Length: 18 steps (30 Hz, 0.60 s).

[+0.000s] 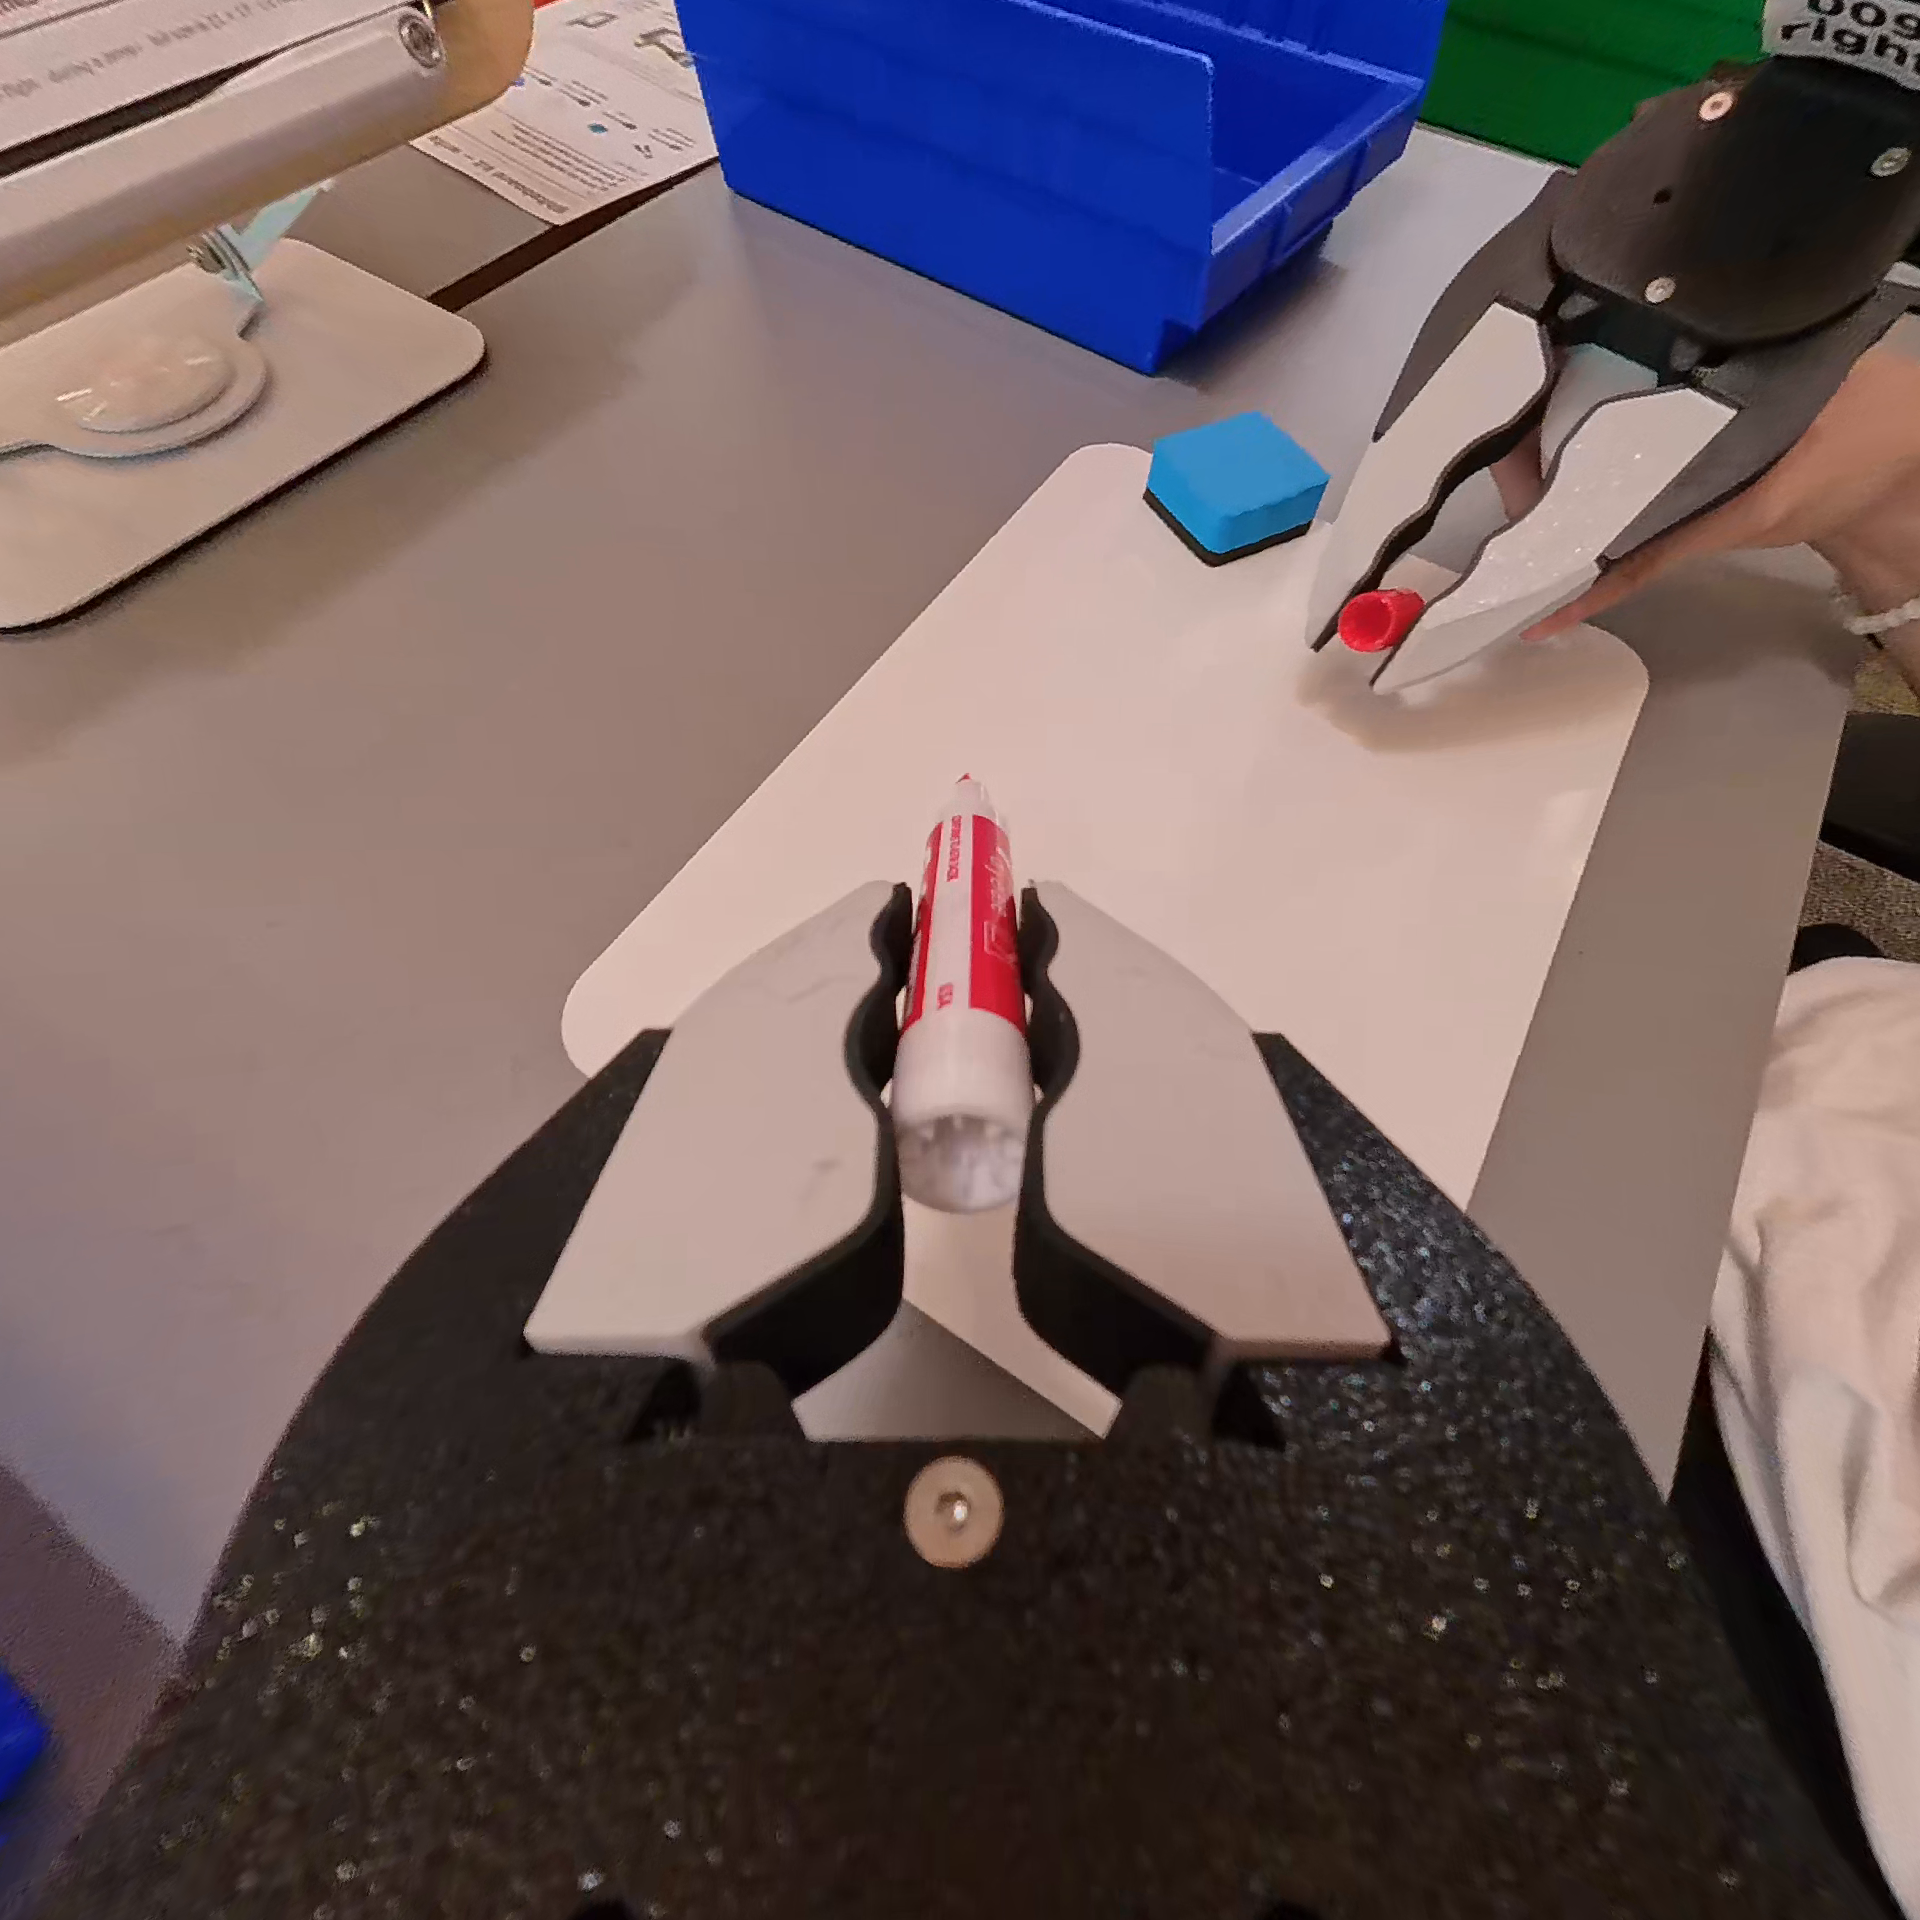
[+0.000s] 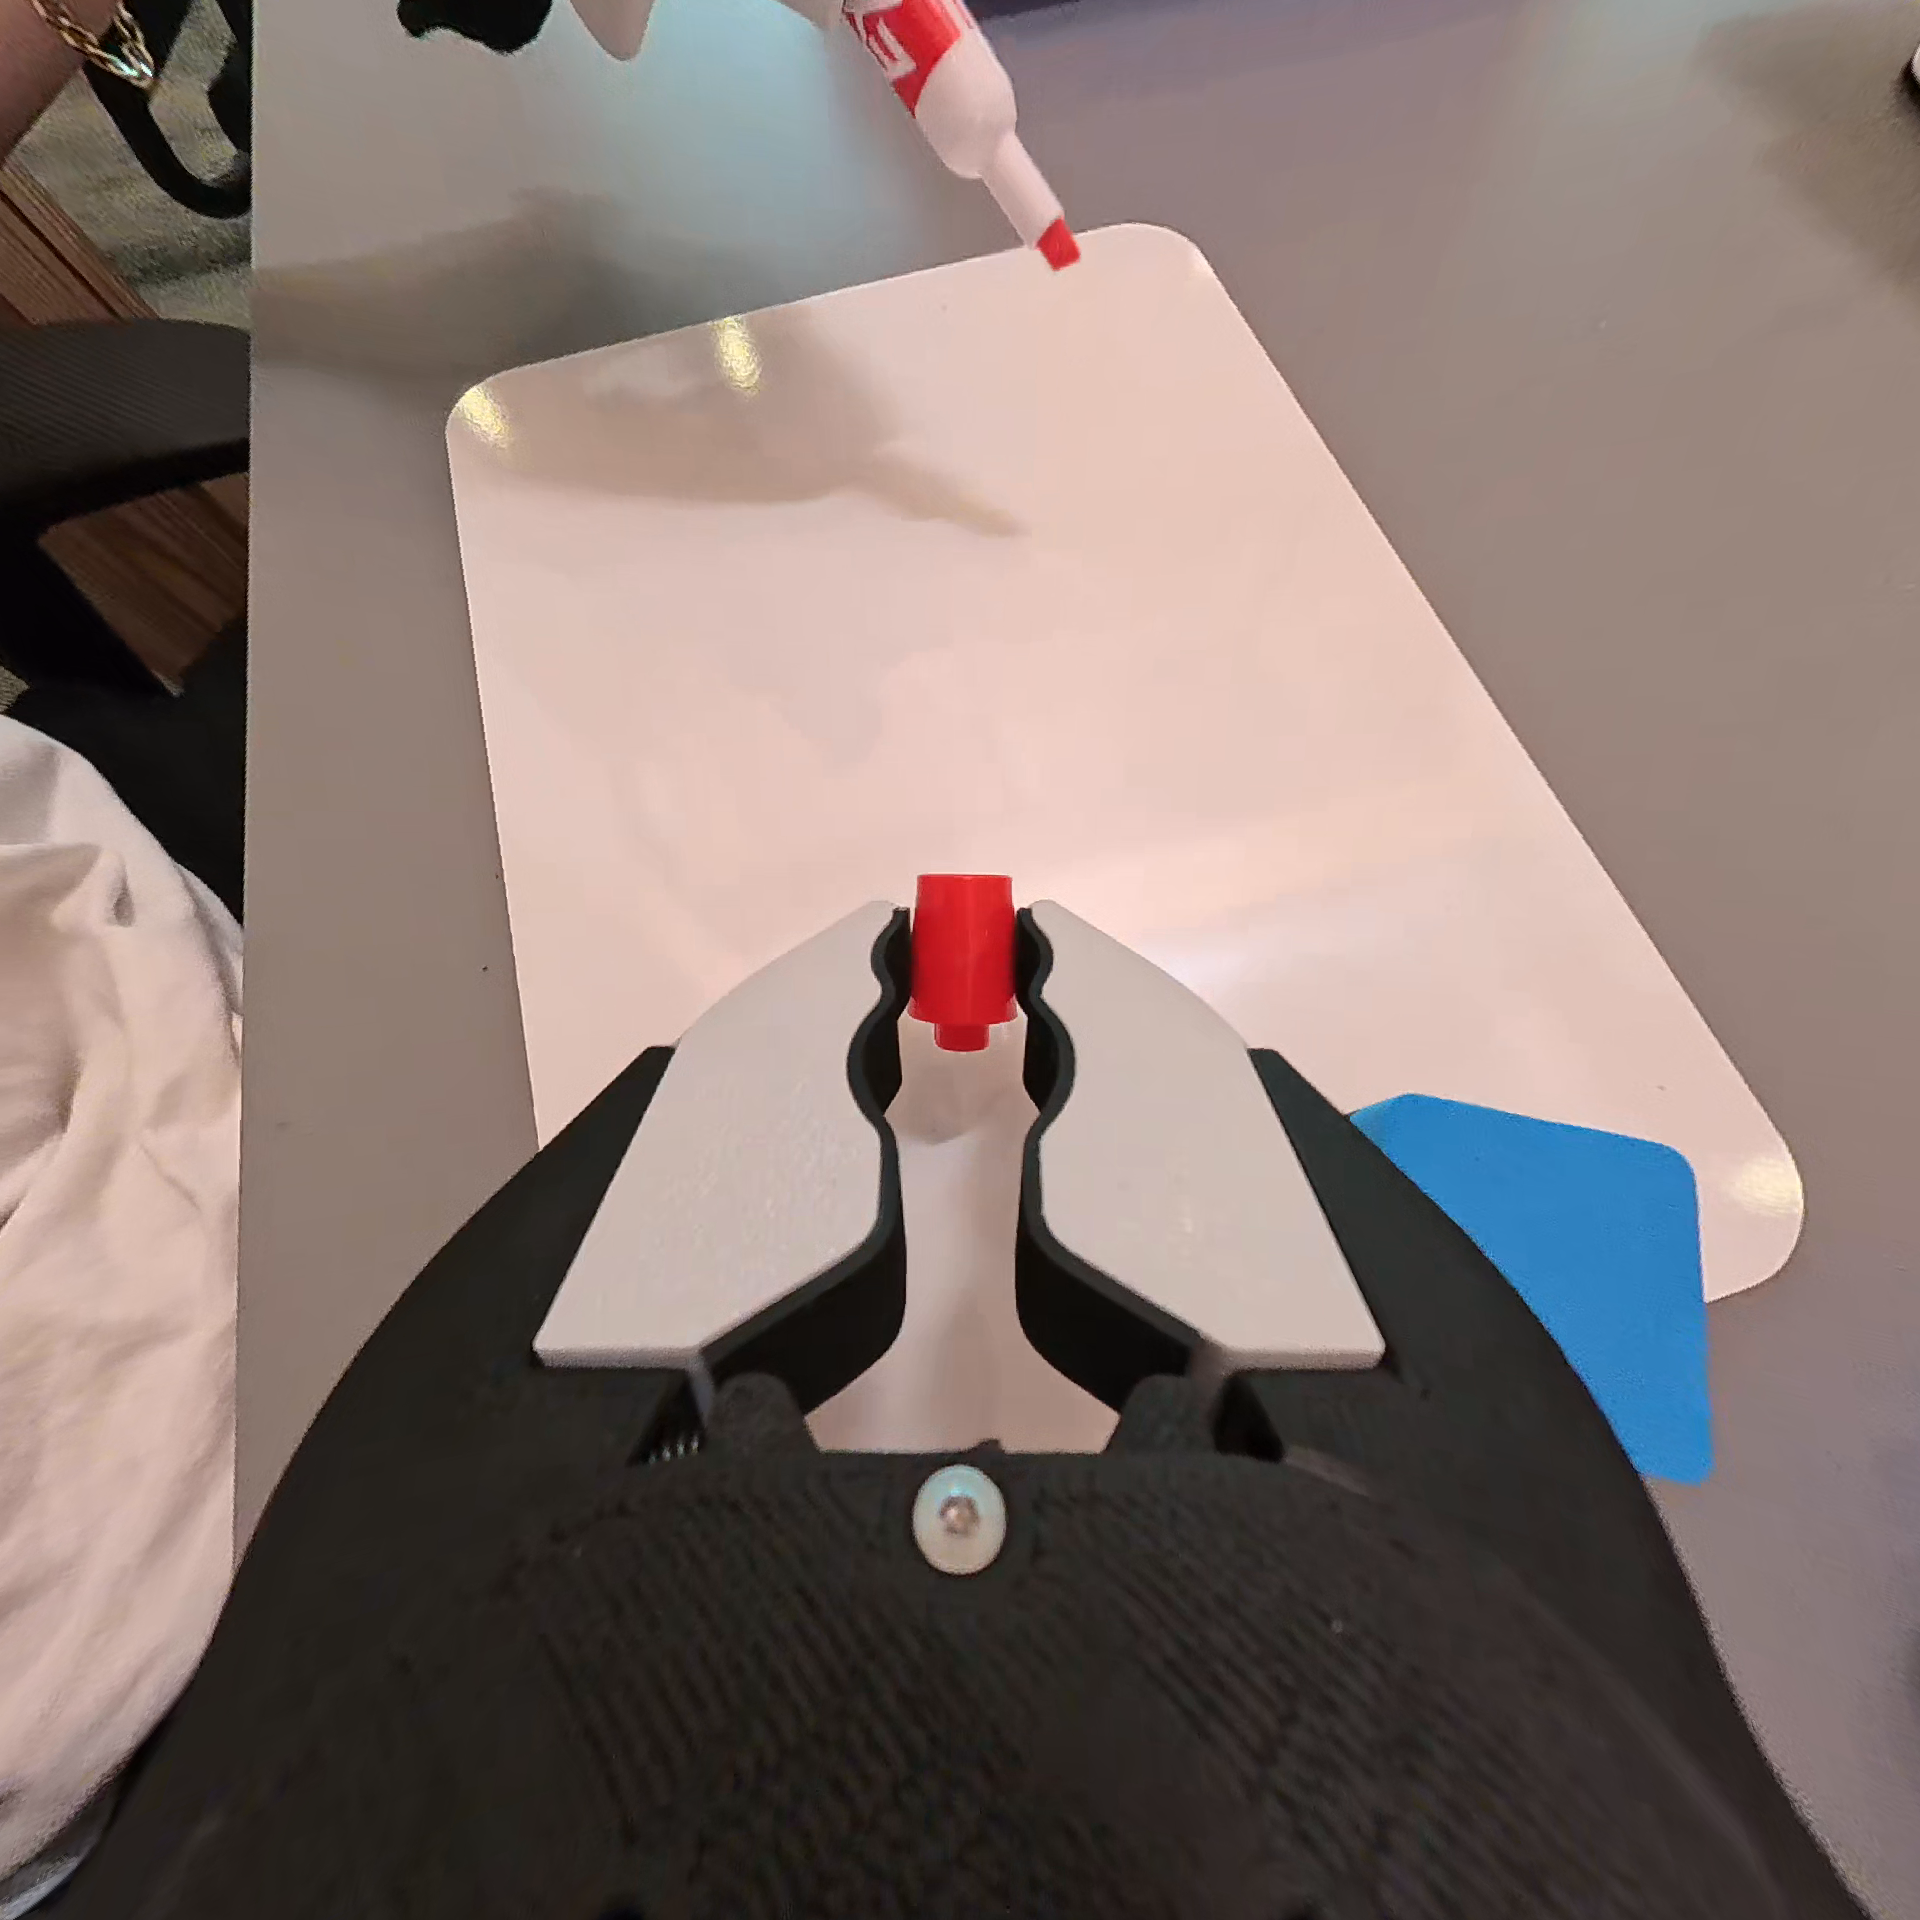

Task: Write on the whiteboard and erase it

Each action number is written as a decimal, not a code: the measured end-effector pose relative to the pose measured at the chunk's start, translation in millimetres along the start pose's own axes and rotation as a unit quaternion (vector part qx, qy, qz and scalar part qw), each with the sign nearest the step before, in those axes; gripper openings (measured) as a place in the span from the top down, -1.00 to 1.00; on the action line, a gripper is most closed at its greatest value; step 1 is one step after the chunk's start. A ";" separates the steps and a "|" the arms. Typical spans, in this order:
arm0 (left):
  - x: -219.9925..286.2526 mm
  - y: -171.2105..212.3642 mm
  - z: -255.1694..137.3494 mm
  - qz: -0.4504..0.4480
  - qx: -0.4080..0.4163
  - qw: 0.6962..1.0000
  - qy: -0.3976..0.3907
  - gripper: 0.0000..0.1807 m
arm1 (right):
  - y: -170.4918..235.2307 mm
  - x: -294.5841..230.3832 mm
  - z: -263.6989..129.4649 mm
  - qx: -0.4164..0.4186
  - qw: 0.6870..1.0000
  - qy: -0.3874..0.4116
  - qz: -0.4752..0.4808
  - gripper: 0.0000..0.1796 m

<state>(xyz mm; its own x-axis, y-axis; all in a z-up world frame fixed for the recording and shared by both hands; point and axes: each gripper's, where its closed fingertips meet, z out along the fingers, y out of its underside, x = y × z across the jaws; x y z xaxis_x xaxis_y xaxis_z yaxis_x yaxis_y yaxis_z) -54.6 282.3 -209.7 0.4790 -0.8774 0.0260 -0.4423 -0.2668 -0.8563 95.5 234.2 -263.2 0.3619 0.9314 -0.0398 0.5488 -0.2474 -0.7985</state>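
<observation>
Left wrist view: jaws clamp the marker [image 1: 961, 966] lengthwise; right jaws pinch its cap [image 2: 962, 961].

The whiteboard [image 1: 1195, 831] lies on the counter [image 1: 520, 727], eraser [image 1: 1234, 483] on its far corner; a bin [image 1: 1039, 156] stands behind, a stand [image 1: 208, 416] far left.

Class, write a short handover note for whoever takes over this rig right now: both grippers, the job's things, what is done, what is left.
Left gripper: shut on the marker, uncapped, tip above the whiteboard near its corner.
Right gripper: shut on the red cap, low over the board.
Eraser: on the board's corner, untouched.
Done: cap off.
Left: write, then erase; the board shows no marks.
</observation>
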 end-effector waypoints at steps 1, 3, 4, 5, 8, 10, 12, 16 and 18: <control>-0.7 0.3 -0.5 -0.001 0.000 1.000 0.000 0.79 | 0.6 0.2 -0.1 0.001 1.000 0.000 0.002 0.79; -0.7 0.9 -0.6 0.001 -0.001 1.000 0.004 0.79 | 3.2 -0.3 0.3 -0.004 1.000 -0.002 0.006 0.79; -1.6 1.5 -0.4 0.003 -0.002 1.000 0.003 0.79 | 4.4 -0.2 0.9 -0.006 1.000 -0.003 0.007 0.79; -2.7 2.6 -0.1 0.006 -0.004 1.000 0.001 0.79 | 5.8 -0.2 1.6 -0.009 1.000 -0.004 0.009 0.79; -6.2 6.7 0.3 0.008 -0.011 1.000 0.002 0.79 | 12.1 0.8 4.3 -0.025 1.000 -0.002 0.010 0.79; -6.5 9.1 0.6 0.008 -0.013 1.000 0.006 0.79 | 15.8 0.1 6.2 -0.033 0.999 -0.007 0.013 0.79; -6.5 11.5 1.2 0.014 -0.016 1.000 0.009 0.79 | 19.0 1.4 8.0 -0.040 0.999 -0.005 0.013 0.79; -2.5 15.7 6.2 0.027 -0.015 0.999 0.019 0.79 | 24.8 6.2 7.6 -0.064 0.998 0.017 -0.003 0.79; -1.9 19.0 9.9 0.039 -0.022 0.999 0.016 0.79 | 25.1 5.8 7.6 -0.064 0.998 0.017 -0.008 0.79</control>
<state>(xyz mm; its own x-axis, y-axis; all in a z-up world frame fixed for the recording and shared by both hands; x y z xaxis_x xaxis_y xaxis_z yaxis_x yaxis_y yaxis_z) -56.5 282.8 -231.1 0.4176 -0.9083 -0.0236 -0.5105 -0.2131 -0.8330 105.7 235.3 -288.0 0.3767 0.9263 -0.0051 0.6463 -0.2668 -0.7150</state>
